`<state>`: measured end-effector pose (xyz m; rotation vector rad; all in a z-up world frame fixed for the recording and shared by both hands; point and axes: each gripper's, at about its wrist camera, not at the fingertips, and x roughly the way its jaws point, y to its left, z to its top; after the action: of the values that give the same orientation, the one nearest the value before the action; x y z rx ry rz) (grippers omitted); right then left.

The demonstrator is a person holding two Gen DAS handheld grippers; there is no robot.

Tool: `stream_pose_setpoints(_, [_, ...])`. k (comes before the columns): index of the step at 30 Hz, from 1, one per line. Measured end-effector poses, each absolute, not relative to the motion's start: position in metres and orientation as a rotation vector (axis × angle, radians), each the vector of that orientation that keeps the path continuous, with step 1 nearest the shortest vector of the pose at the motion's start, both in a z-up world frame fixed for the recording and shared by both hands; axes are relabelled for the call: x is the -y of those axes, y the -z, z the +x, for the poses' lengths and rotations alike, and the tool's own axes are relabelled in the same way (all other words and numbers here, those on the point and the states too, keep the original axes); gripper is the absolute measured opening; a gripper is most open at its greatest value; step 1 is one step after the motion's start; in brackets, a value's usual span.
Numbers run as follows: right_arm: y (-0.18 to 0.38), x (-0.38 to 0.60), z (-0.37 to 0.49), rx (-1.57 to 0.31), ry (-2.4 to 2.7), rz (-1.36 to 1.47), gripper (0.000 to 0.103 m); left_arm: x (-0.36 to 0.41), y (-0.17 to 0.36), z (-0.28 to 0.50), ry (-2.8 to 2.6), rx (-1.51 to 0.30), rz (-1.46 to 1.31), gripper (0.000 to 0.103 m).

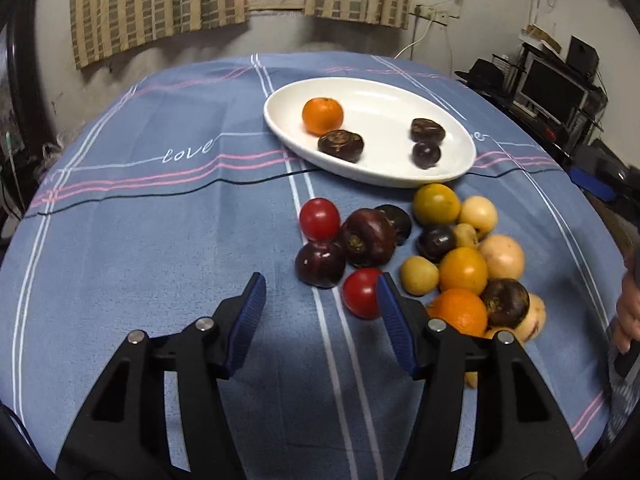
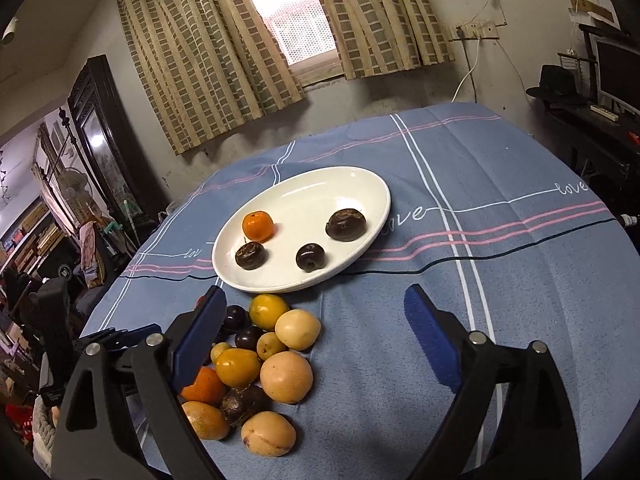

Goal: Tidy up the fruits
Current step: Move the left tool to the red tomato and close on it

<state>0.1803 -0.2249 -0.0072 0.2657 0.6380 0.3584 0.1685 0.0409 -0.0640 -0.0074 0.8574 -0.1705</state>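
A white oval plate (image 1: 380,108) (image 2: 320,200) on the blue tablecloth holds a mandarin (image 1: 322,116) (image 2: 258,225) and three dark fruits. In front of it lies a loose pile of fruit: two red tomatoes (image 1: 319,219), dark purple ones (image 1: 366,236), yellow and orange ones (image 1: 463,270) (image 2: 286,376). My left gripper (image 1: 320,284) is open low over the cloth. The nearer tomato (image 1: 360,294) sits just off its right fingertip, not pressed. My right gripper (image 2: 314,292) stands wide open above the pile's right side, with nothing in it.
The blue tablecloth (image 1: 160,220) drops off at the rounded table edges. A curtained window (image 2: 296,20) is on the wall behind. A desk with a monitor (image 1: 554,88) stands to the right. A person's hand (image 1: 628,312) shows at the right edge.
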Motion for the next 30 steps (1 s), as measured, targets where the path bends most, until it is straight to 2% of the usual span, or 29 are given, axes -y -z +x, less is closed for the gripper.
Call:
stream_pose_setpoints(5, [0.007, 0.225, 0.178, -0.641, -0.363, 0.269, 0.091, -0.045, 0.065, 0.184, 0.177, -0.878, -0.049, 0.052])
stream_pose_setpoints(7, [0.007, 0.225, 0.178, -0.644, -0.362, 0.27, 0.091, -0.043, 0.067, 0.188, 0.184, -0.885, -0.042, 0.047])
stream_pose_setpoints(17, [0.008, 0.219, 0.176, -0.651, -0.371, 0.251, 0.091, -0.044, 0.07, 0.2, 0.225, -0.903, -0.071, 0.046])
stream_pose_setpoints(21, [0.008, 0.22, 0.176, -0.65, -0.362, 0.254, 0.091, -0.054, 0.075, 0.204, 0.241, -0.935, -0.13, 0.033])
stream_pose_setpoints(30, [0.009, 0.218, 0.177, -0.658, -0.359, 0.248, 0.091, -0.045, 0.076, 0.205, 0.241, -0.92, -0.09, 0.032])
